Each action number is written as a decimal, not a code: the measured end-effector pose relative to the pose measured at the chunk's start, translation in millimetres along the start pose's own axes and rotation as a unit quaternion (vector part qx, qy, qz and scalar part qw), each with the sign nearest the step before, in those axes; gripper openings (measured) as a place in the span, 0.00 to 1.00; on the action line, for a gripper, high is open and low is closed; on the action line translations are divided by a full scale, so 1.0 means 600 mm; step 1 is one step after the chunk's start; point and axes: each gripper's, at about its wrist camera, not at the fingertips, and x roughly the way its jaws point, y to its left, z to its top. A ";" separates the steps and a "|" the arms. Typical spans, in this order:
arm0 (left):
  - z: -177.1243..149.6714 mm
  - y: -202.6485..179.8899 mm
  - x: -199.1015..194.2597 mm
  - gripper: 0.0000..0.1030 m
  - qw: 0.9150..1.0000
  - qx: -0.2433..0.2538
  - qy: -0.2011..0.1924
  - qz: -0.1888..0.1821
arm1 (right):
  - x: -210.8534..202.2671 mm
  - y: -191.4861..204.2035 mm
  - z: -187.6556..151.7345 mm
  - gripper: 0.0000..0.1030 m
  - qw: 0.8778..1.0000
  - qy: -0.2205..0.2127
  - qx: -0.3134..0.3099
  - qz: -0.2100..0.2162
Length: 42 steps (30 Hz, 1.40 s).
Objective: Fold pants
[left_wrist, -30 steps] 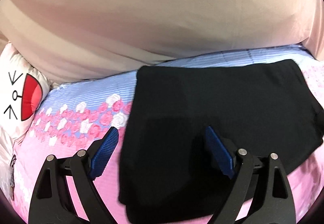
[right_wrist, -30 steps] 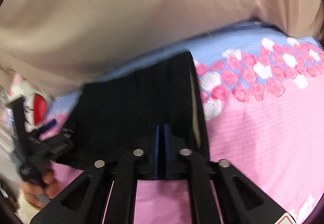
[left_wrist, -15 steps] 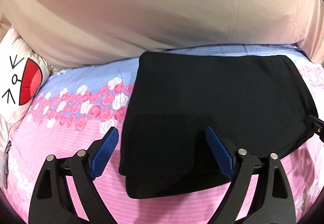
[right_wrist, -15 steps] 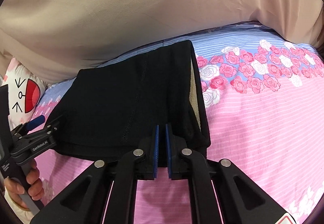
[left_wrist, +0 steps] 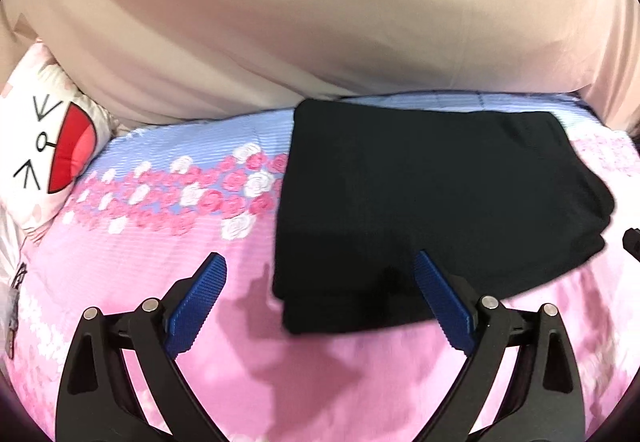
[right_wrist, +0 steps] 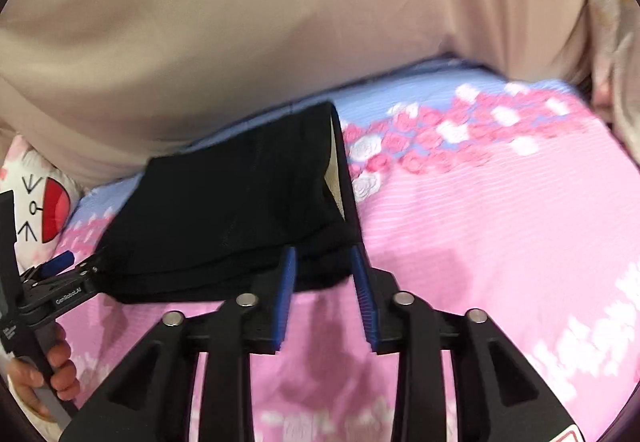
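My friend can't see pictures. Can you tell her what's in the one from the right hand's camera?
Black pants lie folded on a pink bedsheet with roses. The right tool sits at their near edge, its blue pads apart, having just opened and gripping nothing. At far left a hand holds the left tool beside a cartoon pillow.

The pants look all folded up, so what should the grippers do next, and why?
Probably pull both grippers back a little. The pants lie in a flat folded stack on the bed. The right gripper has just been opening, with nothing pinched between its pads, and the left gripper is wide open and holds nothing. No fold looks left to do.
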 end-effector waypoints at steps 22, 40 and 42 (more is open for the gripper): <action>-0.157 0.029 -0.253 0.95 0.999 -0.019 -0.043 -0.020 | -0.175 0.100 -0.145 0.63 0.996 -0.046 -0.072 -0.024; -0.191 -0.010 -0.259 0.95 0.999 0.011 -0.030 0.003 | -0.200 0.093 -0.170 0.75 0.994 -0.054 -0.070 -0.058; -0.189 -0.011 -0.261 0.95 0.999 0.012 -0.034 0.006 | -0.201 0.094 -0.169 0.75 0.994 -0.054 -0.070 -0.057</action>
